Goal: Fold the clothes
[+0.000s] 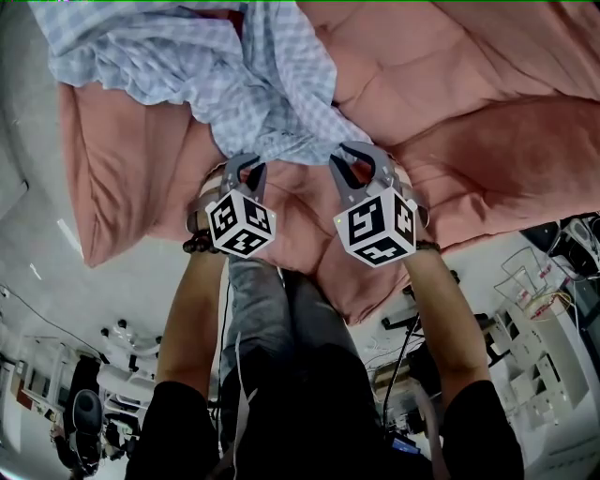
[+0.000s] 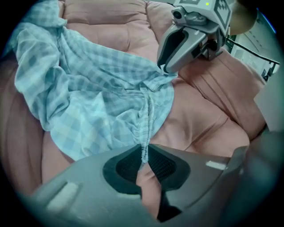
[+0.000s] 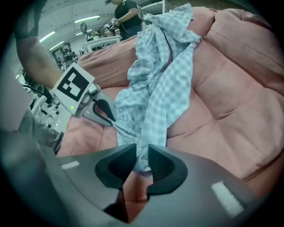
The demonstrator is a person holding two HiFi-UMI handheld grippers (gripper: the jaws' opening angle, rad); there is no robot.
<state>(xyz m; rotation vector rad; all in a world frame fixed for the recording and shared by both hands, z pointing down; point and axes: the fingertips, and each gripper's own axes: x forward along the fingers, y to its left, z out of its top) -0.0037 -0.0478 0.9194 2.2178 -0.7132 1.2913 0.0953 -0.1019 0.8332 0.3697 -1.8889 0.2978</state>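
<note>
A light blue checked garment lies crumpled on a pink padded quilt. Its near gathered edge sits between my two grippers. In the head view my left gripper and right gripper point down at that edge, side by side. In the left gripper view my left gripper is shut on the elastic hem of the garment, and my right gripper pinches the same hem further along. In the right gripper view my right gripper is shut on the garment, with the left gripper beside it.
The quilt's near edge hangs toward the person's legs. White wire racks and boxes stand at the right on the floor. Another person stands by tables far behind the quilt.
</note>
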